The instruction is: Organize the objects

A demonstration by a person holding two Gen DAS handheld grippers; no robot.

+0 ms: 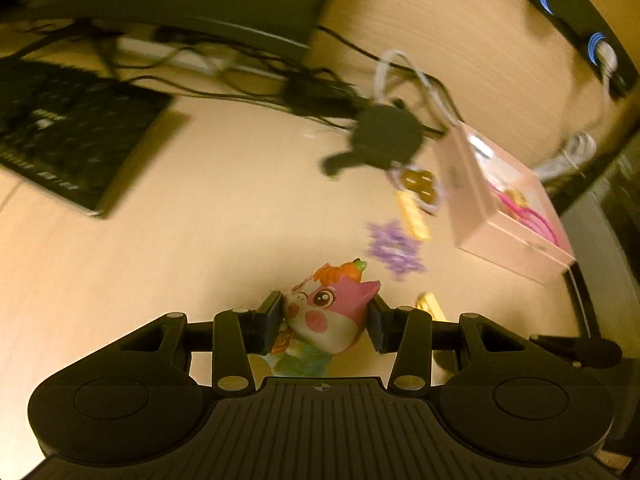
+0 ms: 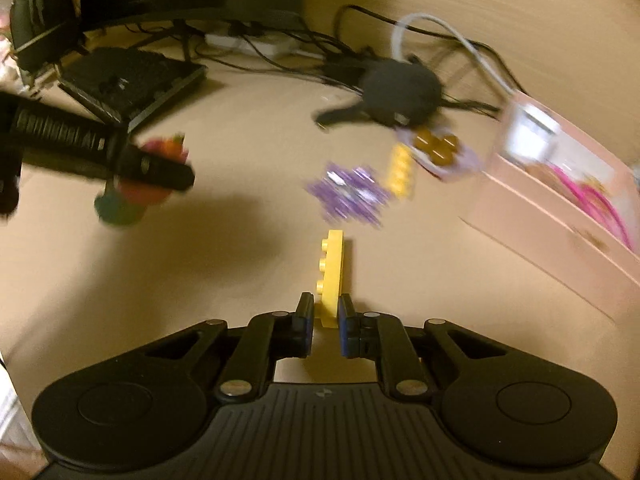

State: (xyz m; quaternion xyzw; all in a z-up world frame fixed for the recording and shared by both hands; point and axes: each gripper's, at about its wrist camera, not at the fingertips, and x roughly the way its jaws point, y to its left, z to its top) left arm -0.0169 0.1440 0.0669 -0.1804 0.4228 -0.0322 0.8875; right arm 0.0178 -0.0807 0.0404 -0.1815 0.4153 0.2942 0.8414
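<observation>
Yellow brick grip: right view only.

motion blur smears the purple piece and pink box at right; the box runs off the right edge. the toy's lower body hides behind the left gripper's frame.

Left black two-finger gripper, angled downward, jaws clamped on a pink cartoon pig figurine; right black gripper pinches a yellow studded plastic brick.
</observation>
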